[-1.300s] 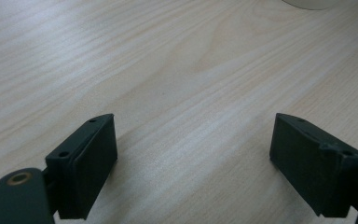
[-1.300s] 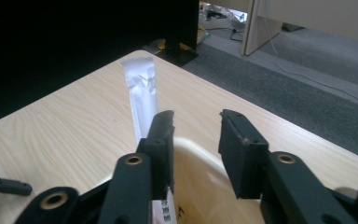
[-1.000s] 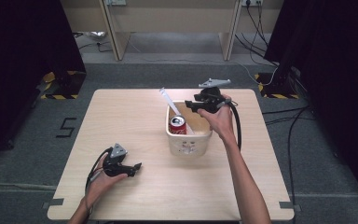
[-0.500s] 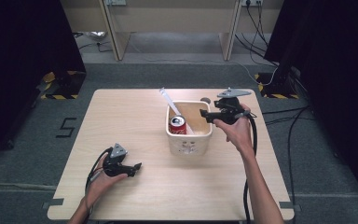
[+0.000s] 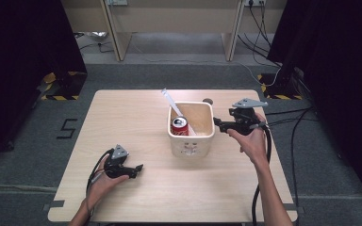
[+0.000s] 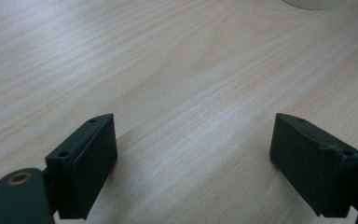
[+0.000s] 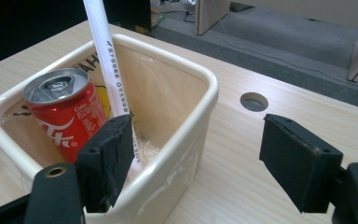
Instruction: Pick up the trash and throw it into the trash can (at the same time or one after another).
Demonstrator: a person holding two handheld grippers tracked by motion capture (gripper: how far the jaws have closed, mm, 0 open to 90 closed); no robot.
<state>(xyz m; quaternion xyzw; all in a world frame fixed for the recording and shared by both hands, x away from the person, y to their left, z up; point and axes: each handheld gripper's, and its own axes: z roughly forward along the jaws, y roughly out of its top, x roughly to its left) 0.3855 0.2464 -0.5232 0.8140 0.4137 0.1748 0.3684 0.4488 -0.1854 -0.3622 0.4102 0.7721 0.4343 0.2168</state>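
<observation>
One pale wood-grain table (image 5: 136,117), rectangular with rounded corners, carries everything, with broad bare board to the left of and in front of the tub. Near its middle stands a glossy cream plastic tub (image 5: 192,141), squarish with a thick rolled rim. Inside, a red cylindrical soda can (image 7: 65,112) stands upright against one wall, and a long white tube (image 7: 109,60) leans out past the rim. Right gripper (image 5: 224,125) hovers just beside the tub's right wall, its jaws having just been opening, nothing between them. Left gripper (image 5: 139,168) rests low over bare board, jaws spread wide and empty.
</observation>
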